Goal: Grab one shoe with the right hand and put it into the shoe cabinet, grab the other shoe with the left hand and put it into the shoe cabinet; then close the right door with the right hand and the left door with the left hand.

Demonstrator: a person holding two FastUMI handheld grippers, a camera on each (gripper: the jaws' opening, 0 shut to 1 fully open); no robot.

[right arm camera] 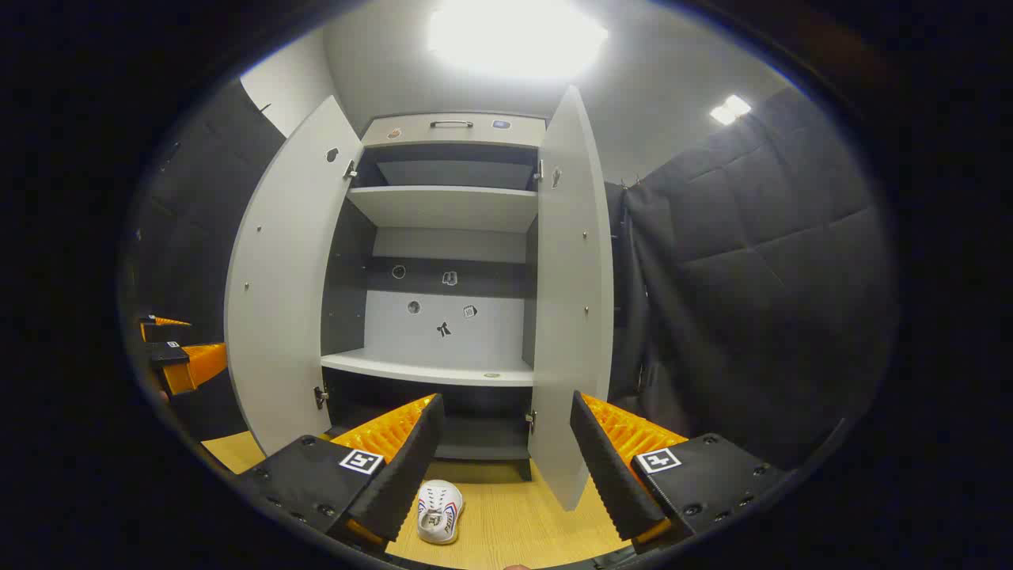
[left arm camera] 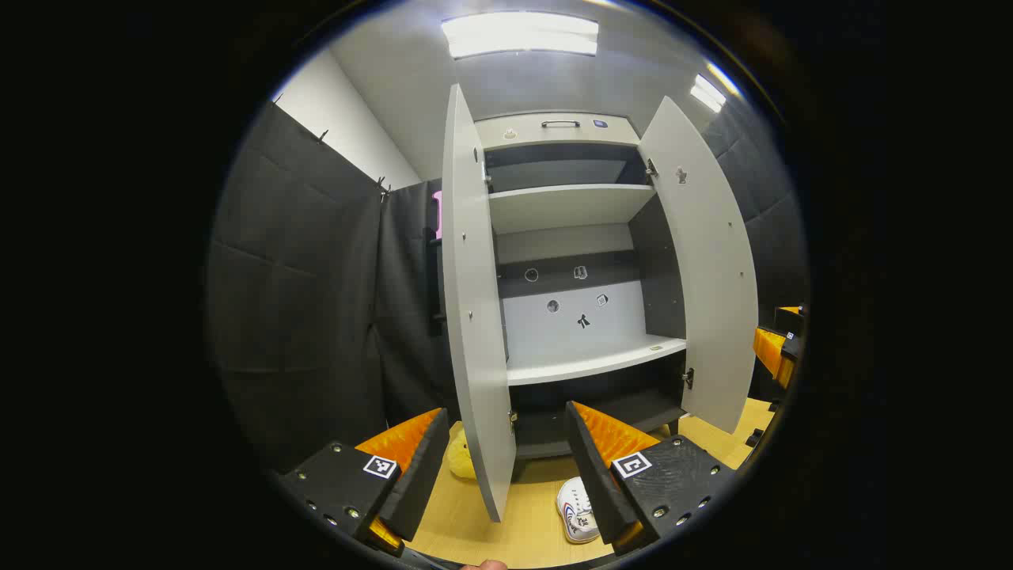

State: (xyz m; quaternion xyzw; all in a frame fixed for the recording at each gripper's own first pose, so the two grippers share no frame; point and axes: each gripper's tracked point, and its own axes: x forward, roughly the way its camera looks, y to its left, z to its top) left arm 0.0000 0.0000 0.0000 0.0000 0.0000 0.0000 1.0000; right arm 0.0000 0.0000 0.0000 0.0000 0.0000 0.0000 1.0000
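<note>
Cabinet (left arm camera: pixel 578 348) stands with both doors swung wide, its shelves bare. In the left gripper view, left door (left arm camera: pixel 475 317), then a white shoe (left arm camera: pixel 576 511) on the wooden floor (left arm camera: pixel 475 522) between the released left tongs (left arm camera: pixel 506 467). In the right gripper view, the shoe (right arm camera: pixel 440 511) lies before the cabinet (right arm camera: pixel 443 348), between the released right tongs (right arm camera: pixel 506 467).

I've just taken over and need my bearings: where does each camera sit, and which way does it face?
Left gripper view: rides on the left gripper, open, facing the open shoe cabinet from its left door's side; a white shoe lies on the wooden floor; the other gripper shows at right.
Right gripper view: rides on the right gripper, open, facing the cabinet from its right door's side.
Shared: cabinet, both doors open, the shoe, the floor.
</note>
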